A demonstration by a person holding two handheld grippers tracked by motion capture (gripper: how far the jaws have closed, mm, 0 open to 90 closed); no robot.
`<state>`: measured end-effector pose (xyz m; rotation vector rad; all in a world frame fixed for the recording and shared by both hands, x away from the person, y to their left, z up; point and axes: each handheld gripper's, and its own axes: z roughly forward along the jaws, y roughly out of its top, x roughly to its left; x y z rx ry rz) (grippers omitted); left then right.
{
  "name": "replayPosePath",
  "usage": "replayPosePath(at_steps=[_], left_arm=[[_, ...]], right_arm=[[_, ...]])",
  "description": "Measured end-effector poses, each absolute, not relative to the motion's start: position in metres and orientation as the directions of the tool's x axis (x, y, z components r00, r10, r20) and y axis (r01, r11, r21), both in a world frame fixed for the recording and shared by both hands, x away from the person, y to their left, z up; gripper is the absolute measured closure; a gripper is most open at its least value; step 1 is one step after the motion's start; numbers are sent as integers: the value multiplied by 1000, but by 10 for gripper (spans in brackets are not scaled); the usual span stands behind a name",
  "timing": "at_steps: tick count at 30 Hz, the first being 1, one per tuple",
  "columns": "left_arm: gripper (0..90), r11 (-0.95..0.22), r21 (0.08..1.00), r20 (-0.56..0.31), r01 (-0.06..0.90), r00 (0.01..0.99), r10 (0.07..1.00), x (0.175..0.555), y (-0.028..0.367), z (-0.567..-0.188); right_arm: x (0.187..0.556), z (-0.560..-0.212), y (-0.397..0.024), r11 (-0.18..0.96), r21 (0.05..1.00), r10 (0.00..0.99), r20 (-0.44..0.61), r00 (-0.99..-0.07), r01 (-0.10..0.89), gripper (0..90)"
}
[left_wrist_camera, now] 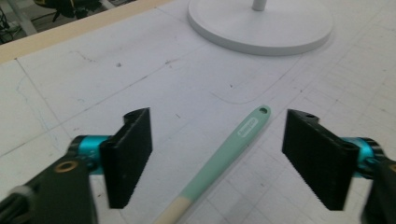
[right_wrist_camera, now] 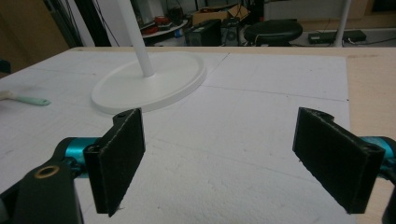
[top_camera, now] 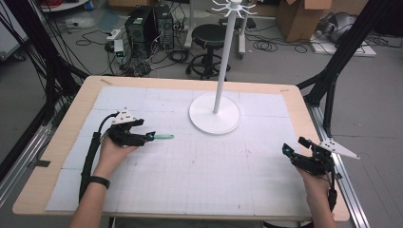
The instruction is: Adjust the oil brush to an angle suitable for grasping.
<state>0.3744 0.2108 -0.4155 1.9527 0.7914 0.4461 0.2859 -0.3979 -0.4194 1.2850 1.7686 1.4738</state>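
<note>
Surroundings: a white stand (top_camera: 215, 114) with a round flat base and a thin upright pole sits toward the far middle of the surface (top_camera: 57, 156), which is wooden and covered by a white gridded mat (top_camera: 199, 166); behind the surface are a black stool (top_camera: 209, 35), computer boxes (top_camera: 149, 23) and loose cables on the floor
In the way: nothing lies between the left gripper and the tool; the stand's base is well apart from the tool, farther off and to the right in the high view
Task thing: a slim kitchen tool (left_wrist_camera: 224, 156) with a mint-green handle, a small hole at its far end and a pale label along it; the handle turns to a cream part at the near end, which runs out of the left gripper view at the bottom
Where it lies: flat on the mat, left of the middle, its green end pointing toward the stand; in the right gripper view it shows at the far left edge (right_wrist_camera: 28, 99)
Left gripper (left_wrist_camera: 217, 156): jaws wide apart, one on each side of the tool, the pads not touching it; the tool rests on the mat below and between them
Right gripper (right_wrist_camera: 233, 158): held near the right edge of the surface, jaws wide apart, nothing between them but bare mat
</note>
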Motion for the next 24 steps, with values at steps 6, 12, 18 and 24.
replayPosePath(at_steps=[6, 12, 18, 24], left_arm=[[202, -366, 874, 0, 318, 756, 655, 372, 222, -409], [190, -374, 864, -11, 337, 756, 654, 378, 230, -413], [248, -432, 823, 1, 368, 761, 649, 385, 229, -426], [361, -484, 785, 14, 387, 769, 639, 391, 228, -436]], right_arm=[[286, -419, -398, -32, 939, 883, 188, -431, 343, 161], [286, -419, -399, -28, 939, 883, 183, -432, 342, 161], [286, -419, -399, -32, 938, 883, 189, -430, 346, 161], [286, -419, -400, -35, 938, 882, 191, -431, 345, 161]])
